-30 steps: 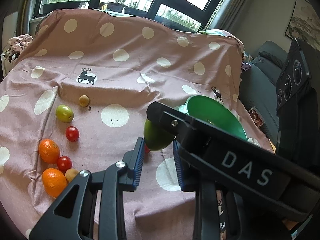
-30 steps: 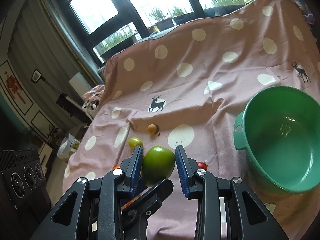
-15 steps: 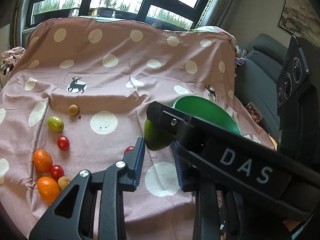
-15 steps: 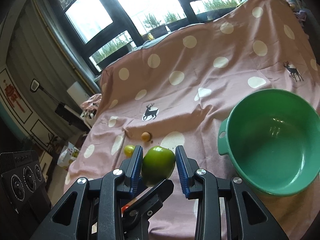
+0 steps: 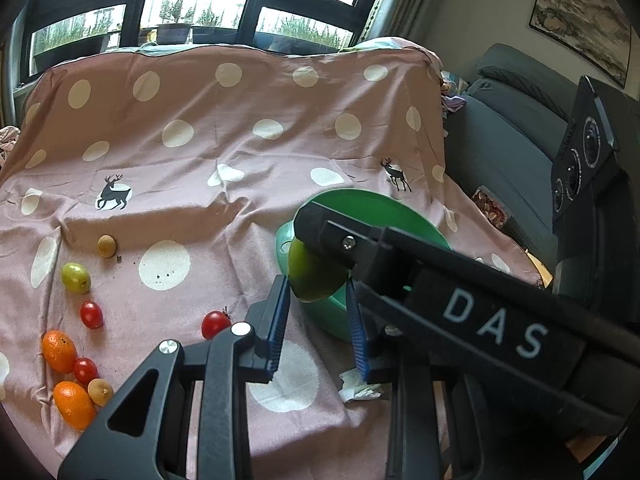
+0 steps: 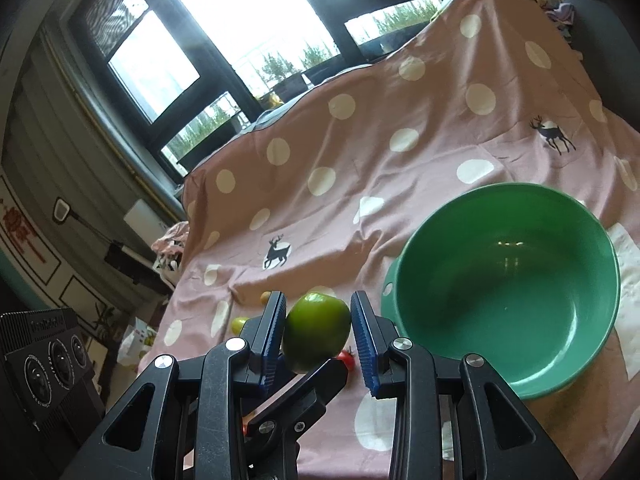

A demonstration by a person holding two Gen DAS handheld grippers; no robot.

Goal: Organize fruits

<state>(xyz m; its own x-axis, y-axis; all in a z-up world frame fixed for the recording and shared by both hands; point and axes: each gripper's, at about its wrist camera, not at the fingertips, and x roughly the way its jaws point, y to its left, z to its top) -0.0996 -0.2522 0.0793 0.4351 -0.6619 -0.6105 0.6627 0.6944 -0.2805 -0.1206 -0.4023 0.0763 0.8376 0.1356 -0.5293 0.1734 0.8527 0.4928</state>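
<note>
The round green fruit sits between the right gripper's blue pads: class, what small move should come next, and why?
Probably carry the round green fruit rightward over the empty green plastic bowl, since the right gripper holds it just beside the rim.

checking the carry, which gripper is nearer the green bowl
Right. The right gripper, holding the green fruit, is beside the bowl's rim; the left gripper sits just behind, on the side away from it.
</note>
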